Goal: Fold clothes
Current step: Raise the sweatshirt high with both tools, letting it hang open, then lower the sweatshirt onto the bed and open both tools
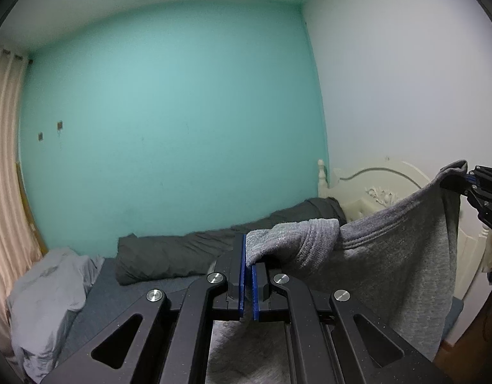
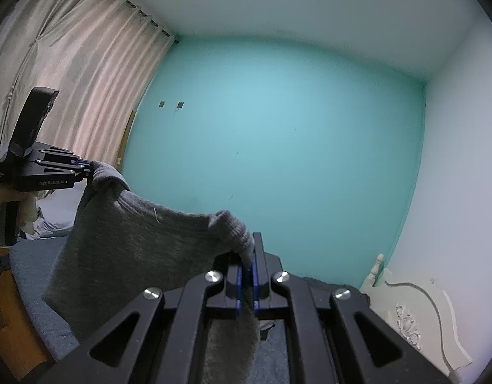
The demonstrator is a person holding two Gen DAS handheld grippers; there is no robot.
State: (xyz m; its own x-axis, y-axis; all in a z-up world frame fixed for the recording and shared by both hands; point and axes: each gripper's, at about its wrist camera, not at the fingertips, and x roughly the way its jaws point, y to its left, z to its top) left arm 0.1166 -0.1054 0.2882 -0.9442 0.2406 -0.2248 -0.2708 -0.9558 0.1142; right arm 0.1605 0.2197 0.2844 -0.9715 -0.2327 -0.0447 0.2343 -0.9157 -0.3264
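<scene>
left claw [image 1: 248, 268] clamps grey sweater [image 1: 389, 256] | right claw [image 2: 247, 272] clamps it | stretched between them

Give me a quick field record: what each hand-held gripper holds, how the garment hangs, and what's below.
garment: grey sweater, lifted, hanging spread between both grippers
left hand-held gripper: shut on a ribbed edge of the sweater
right hand-held gripper: shut on the other ribbed edge
below: bed with dark rolled bedding and a pale grey cloth heap
fold: not yet started
</scene>
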